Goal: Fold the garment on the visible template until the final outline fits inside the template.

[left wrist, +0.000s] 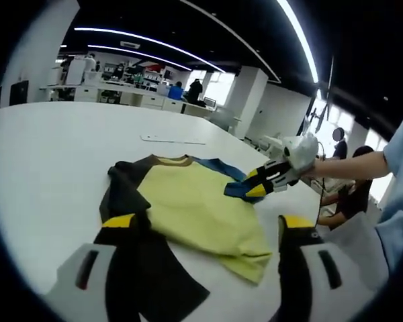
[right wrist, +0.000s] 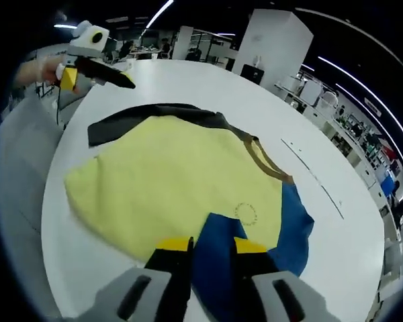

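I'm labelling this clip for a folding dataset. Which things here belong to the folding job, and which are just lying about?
Job:
- yellow T-shirt with blue sleeve and black sleeve
- right gripper, clamped on the blue sleeve
- left gripper, open over the black sleeve
- white table

Lying about:
- flat strip beyond the collar
- background desks

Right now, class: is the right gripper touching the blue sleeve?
Touching. In the right gripper view the right gripper has its jaws closed around the blue sleeve, cloth pinched between them.

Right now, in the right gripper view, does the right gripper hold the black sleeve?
No, the right gripper is shut on the blue sleeve of the yellow shirt.
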Available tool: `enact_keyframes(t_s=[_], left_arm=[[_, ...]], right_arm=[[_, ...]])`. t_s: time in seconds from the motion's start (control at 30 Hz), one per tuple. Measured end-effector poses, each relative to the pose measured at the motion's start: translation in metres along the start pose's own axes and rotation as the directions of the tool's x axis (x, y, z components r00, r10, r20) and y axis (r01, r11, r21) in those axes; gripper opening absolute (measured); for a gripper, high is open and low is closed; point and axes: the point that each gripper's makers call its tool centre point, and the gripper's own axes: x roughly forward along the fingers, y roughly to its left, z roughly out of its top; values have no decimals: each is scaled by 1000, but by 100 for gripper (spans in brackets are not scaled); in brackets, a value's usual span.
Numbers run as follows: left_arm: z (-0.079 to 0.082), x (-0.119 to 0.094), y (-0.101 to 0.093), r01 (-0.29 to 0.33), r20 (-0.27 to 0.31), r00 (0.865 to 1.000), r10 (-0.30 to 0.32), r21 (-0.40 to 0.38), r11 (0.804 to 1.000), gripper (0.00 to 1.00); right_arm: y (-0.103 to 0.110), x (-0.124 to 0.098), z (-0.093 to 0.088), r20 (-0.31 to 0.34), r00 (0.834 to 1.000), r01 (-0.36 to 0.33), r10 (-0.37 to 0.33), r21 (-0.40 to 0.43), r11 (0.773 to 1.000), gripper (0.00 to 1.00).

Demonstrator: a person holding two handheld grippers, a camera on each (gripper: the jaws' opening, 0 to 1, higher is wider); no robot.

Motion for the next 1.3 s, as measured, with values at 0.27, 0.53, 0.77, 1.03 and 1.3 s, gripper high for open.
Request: enact_keyframes(t_s=[0.27,0.53,0.77,1.03,1.3], left_arm=[[-1,-3,-1,-4,8,1000,4,-12,1000,83],[-2,-8,4,-16,16,1000,17,-24,1000,82],[-2,-8,2,-15,20,1000,15,-26,1000,82],[1,-5,-1,-6,20,1000,6,-17,1000,81],[9,-3,-2,4,24,1000,-4,-5,1000,81]], right_arm=[[4,21,-7,-63,998,8,-12,-63,998,8],[0,26,-14,-95,995,23,-26,-38,999,4],[-2,19,-10,-82,996,47,-46,4,999,0],[-13,-6,-9,-44,997,75,-70,127,989,0],[-48,-64,-34,-28,985,170,-171,328,929,0]])
